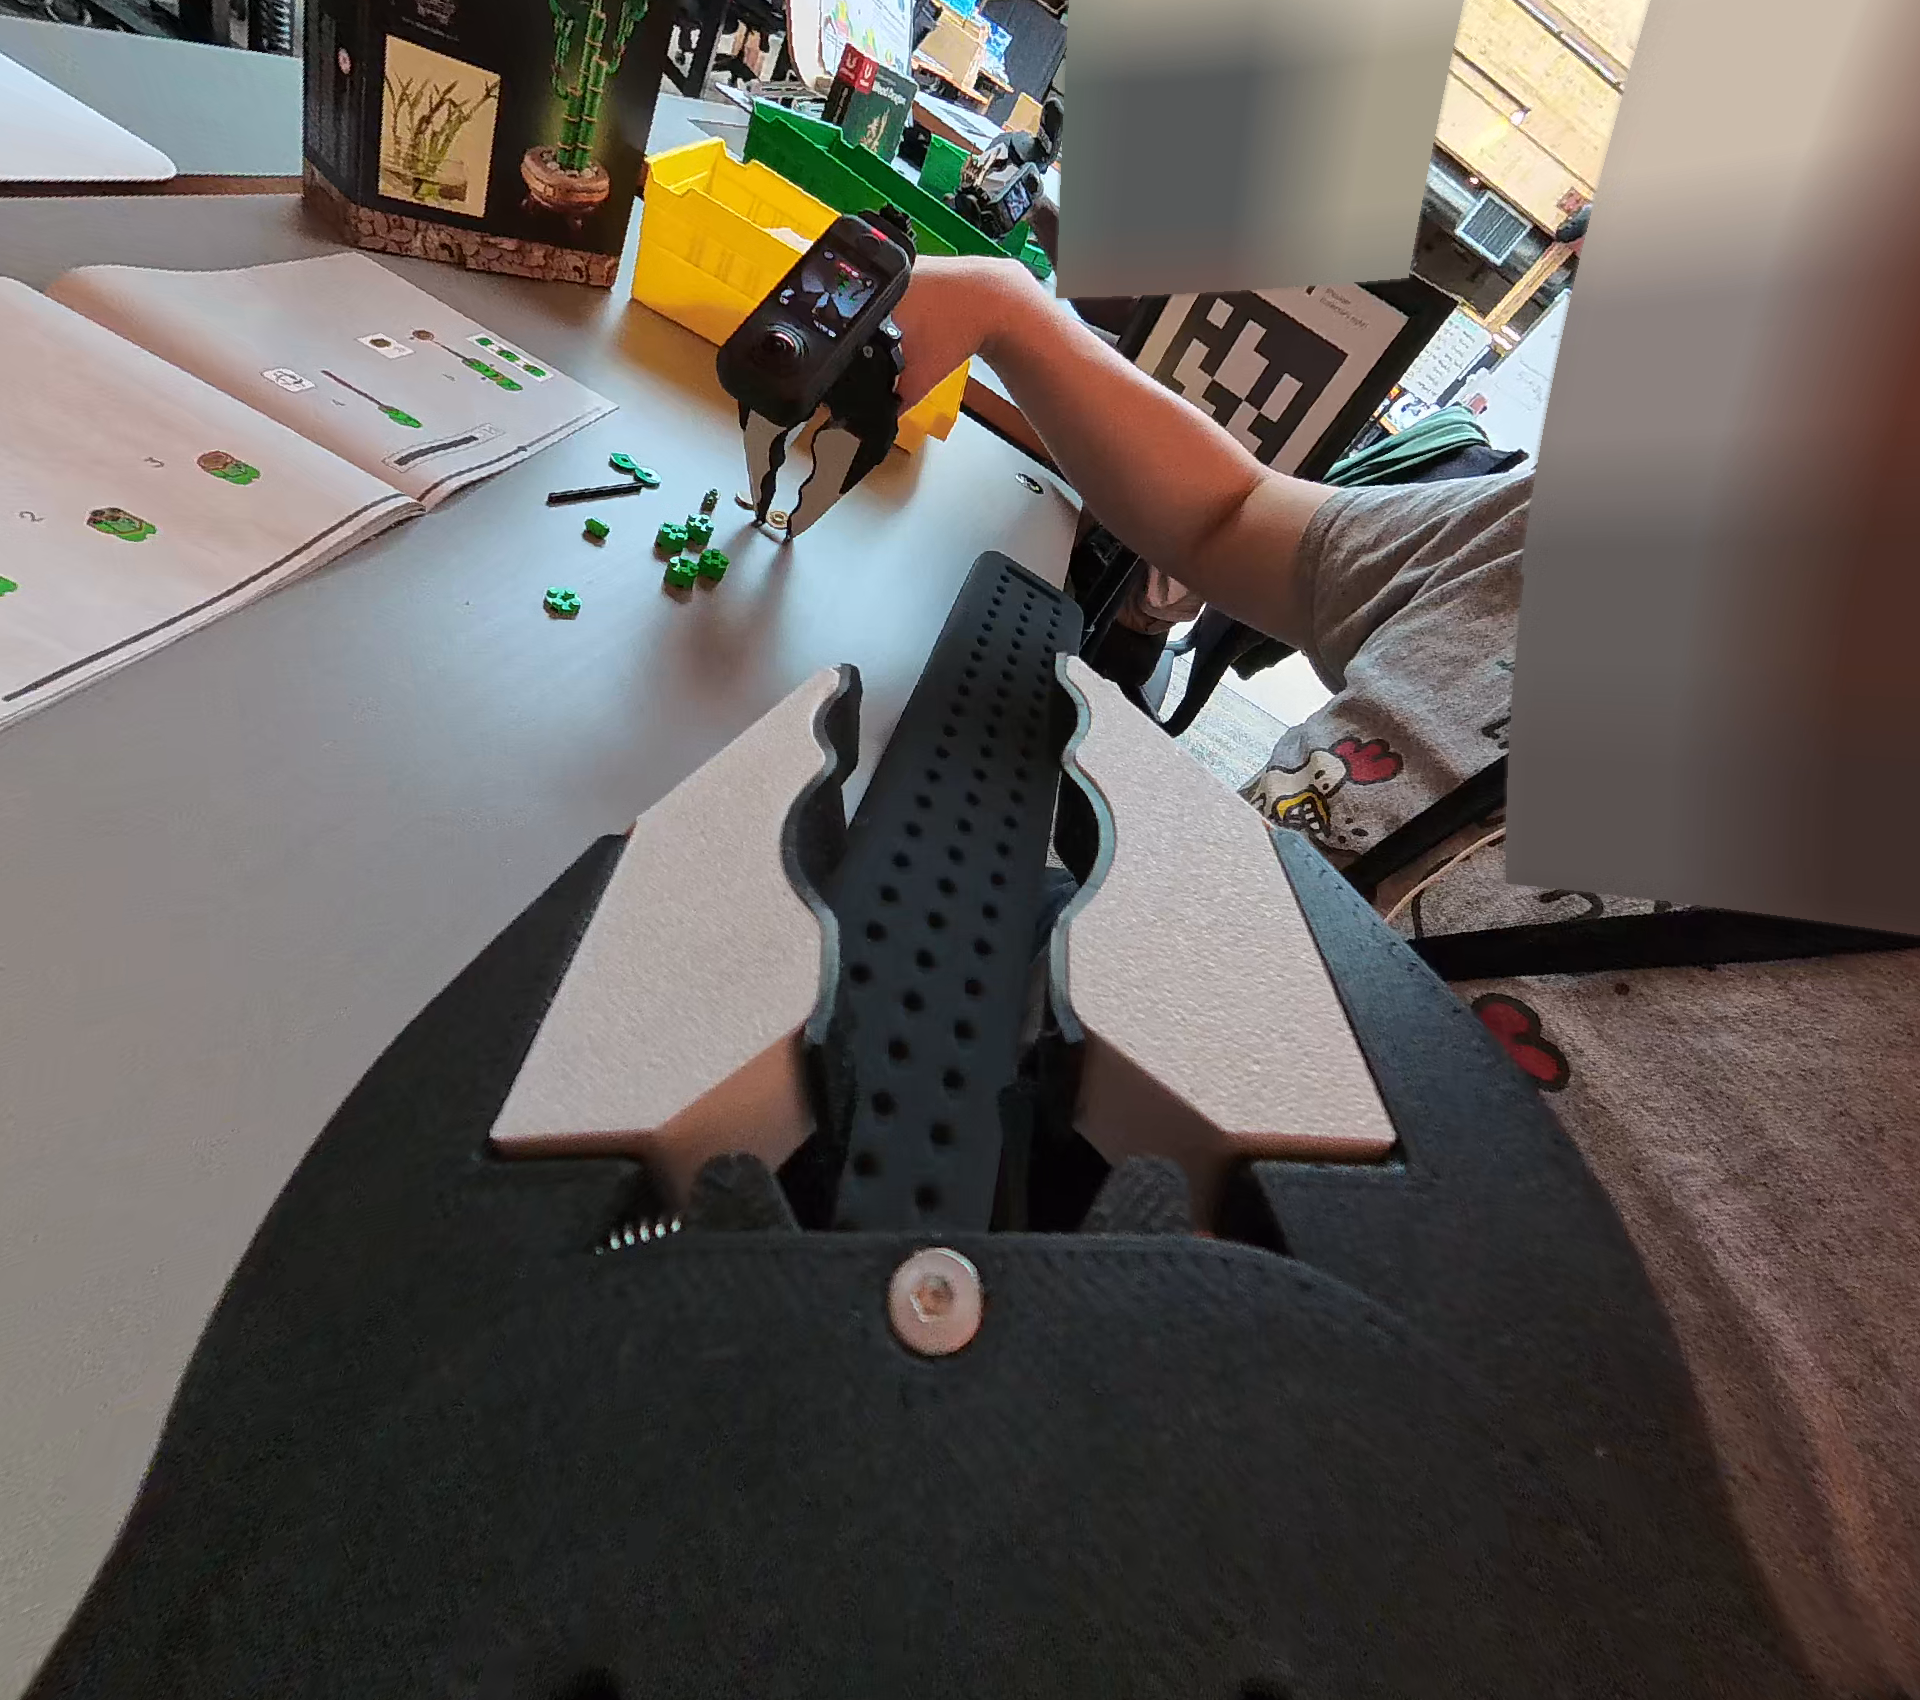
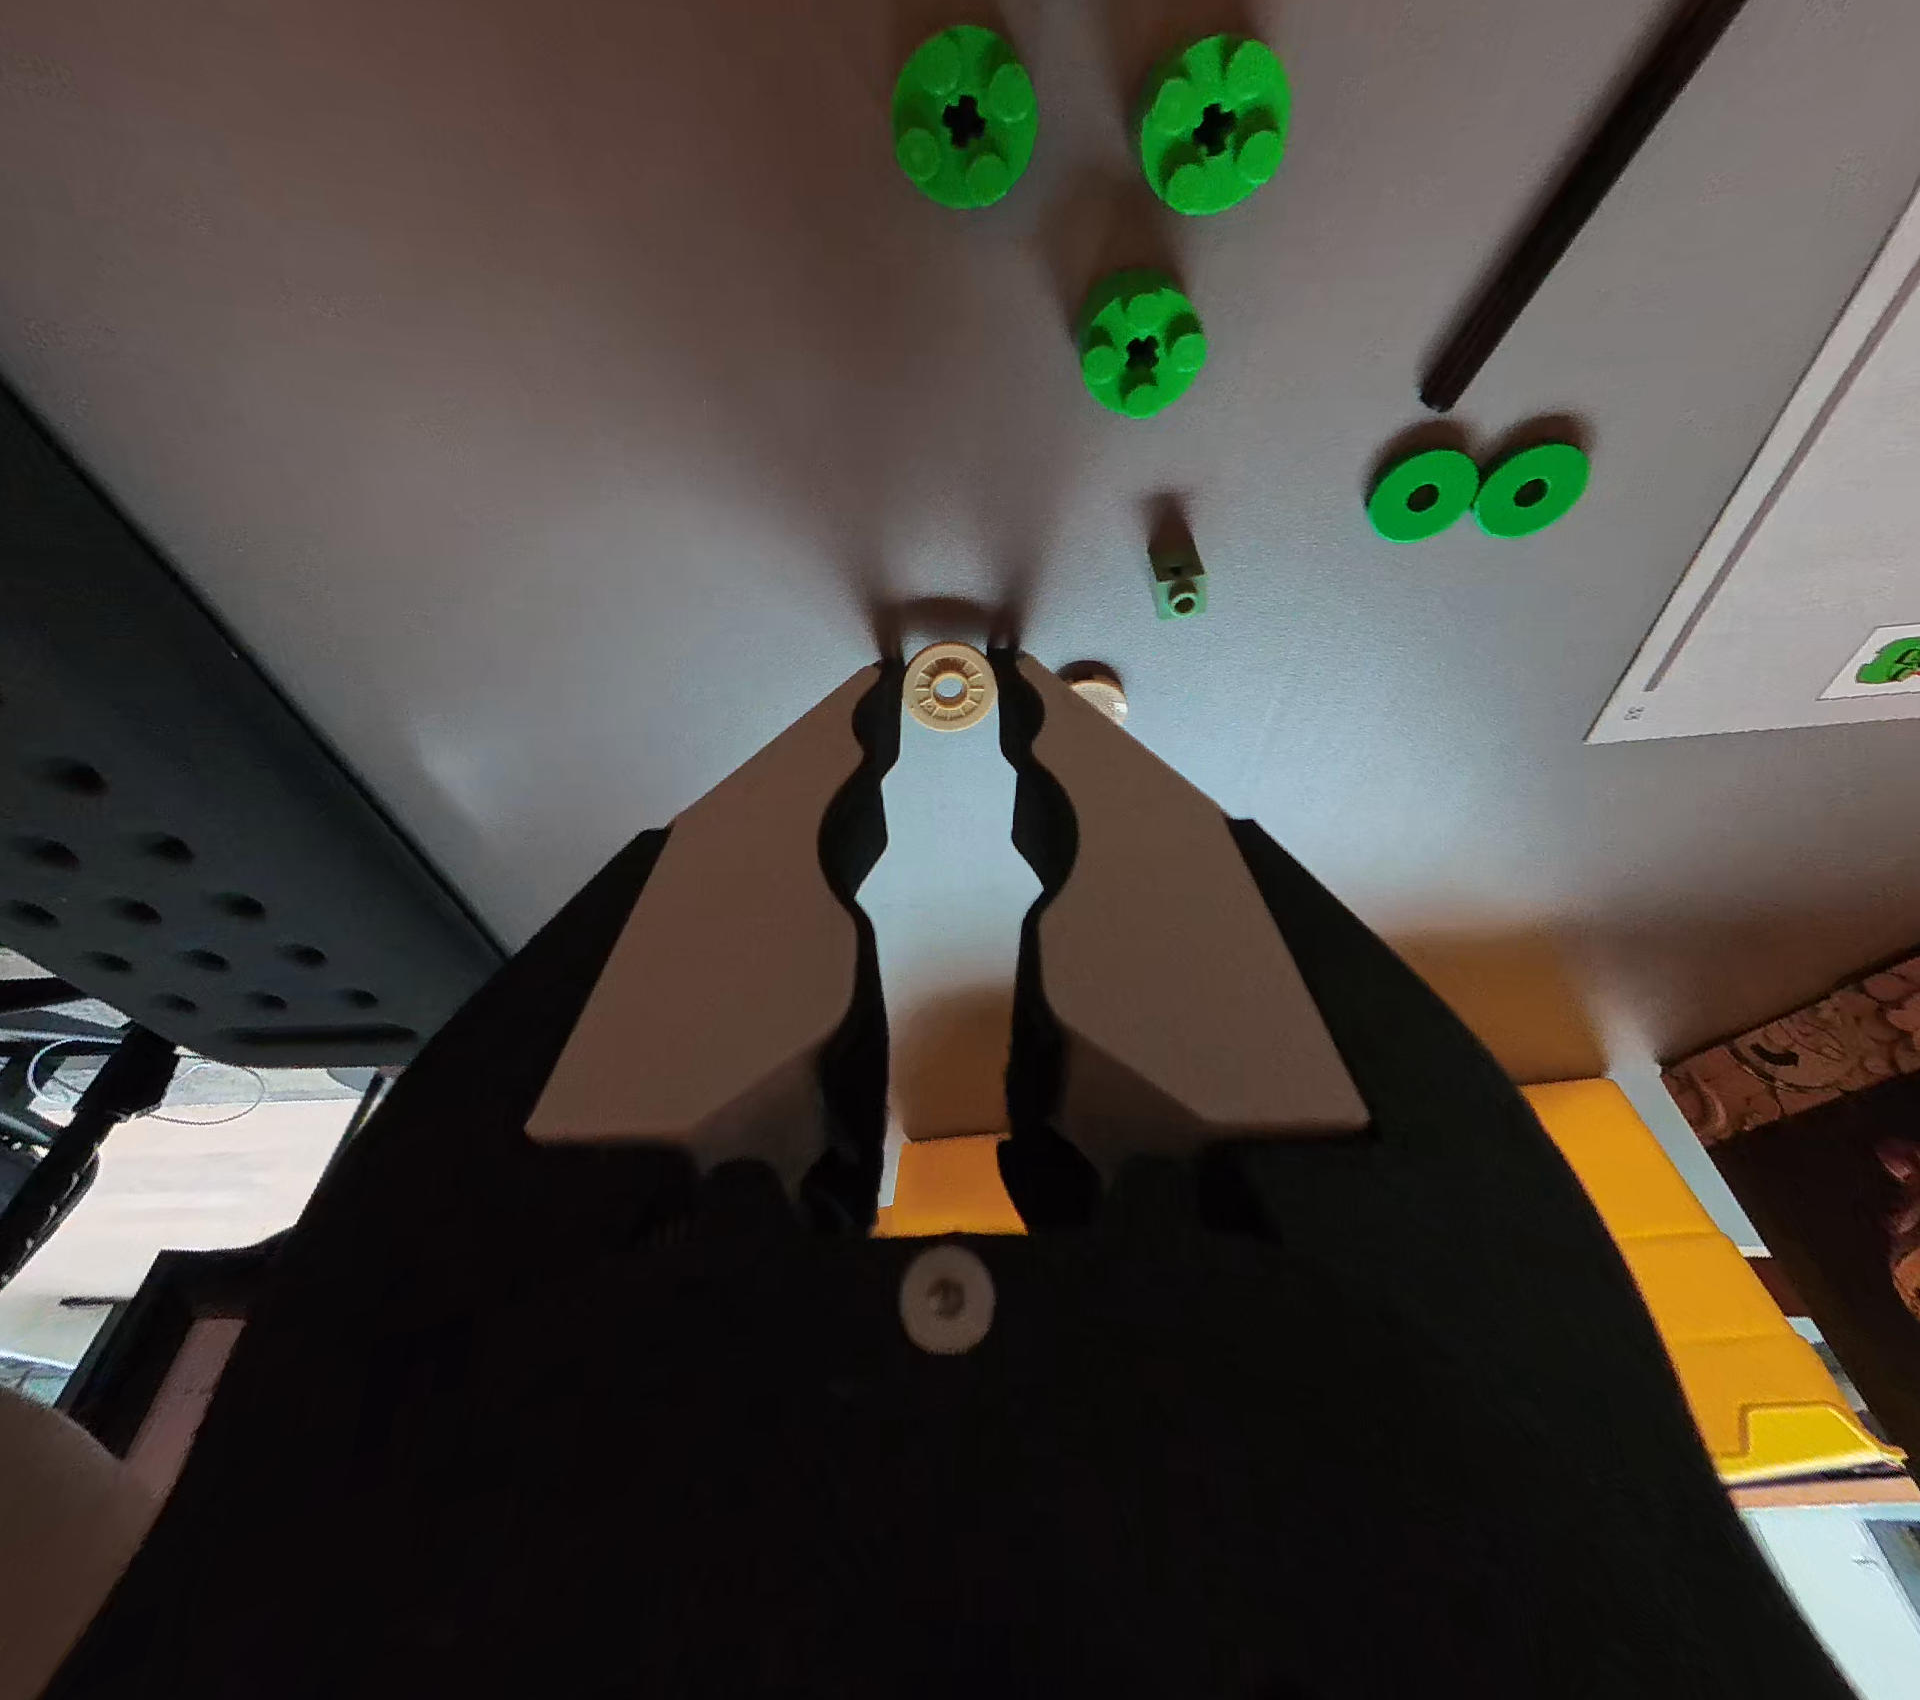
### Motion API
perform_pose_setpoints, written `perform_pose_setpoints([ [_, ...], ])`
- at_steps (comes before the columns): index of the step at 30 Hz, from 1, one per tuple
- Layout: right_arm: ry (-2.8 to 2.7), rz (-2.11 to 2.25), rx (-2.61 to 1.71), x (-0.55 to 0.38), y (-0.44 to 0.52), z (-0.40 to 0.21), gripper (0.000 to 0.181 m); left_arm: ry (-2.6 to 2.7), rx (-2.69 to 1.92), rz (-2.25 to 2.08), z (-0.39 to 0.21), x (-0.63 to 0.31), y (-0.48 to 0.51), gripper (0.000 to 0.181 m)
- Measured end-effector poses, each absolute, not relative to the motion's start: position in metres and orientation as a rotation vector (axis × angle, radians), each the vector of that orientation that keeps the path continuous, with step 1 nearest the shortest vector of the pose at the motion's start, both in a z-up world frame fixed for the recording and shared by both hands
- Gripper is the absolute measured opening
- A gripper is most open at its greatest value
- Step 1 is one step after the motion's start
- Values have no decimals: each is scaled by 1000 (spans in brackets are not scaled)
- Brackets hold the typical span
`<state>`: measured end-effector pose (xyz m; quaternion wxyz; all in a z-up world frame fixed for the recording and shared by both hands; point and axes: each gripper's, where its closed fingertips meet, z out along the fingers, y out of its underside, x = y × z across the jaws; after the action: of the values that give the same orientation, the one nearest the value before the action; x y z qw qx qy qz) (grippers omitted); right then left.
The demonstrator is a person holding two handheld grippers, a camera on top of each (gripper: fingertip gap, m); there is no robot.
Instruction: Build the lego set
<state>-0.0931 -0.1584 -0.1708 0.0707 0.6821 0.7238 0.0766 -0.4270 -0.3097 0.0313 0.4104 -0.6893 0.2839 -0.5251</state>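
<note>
Behind R gripper (image 1: 774,523): yellow bin (image 1: 727,237).

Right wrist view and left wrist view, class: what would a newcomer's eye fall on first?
In the right wrist view, the right gripper brackets a small tan round piece on the grey table, with bright green round bricks scattered beyond. In the left wrist view, the left gripper holds a black perforated strap.

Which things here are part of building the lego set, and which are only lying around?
For the job:
right gripper, around the tan round piece
green round bricks
two flat green discs
dark axle rod
small olive piece
instruction booklet
left gripper, on a black perforated strap

Lying about:
set box
yellow bin
green bin
</note>
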Motion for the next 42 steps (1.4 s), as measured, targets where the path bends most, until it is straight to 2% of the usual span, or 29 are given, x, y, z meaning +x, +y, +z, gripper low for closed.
perform_pose_setpoints([
  [1,2179,238,2048,-93,-158,-171,19,714,-1737,-1320,31,-427,-310,35],
  [10,2189,196,2077,-93,-161,-171,19,710,-1735,-1329,32,-429,-311,35],
  [28,2213,-911,2581,-118,-160,-165,18,710,-1752,-1335,28,-430,-313,35],
  [42,2212,-1153,2733,-116,-160,-165,19,720,-1763,-1344,25,-424,-311,35],
])
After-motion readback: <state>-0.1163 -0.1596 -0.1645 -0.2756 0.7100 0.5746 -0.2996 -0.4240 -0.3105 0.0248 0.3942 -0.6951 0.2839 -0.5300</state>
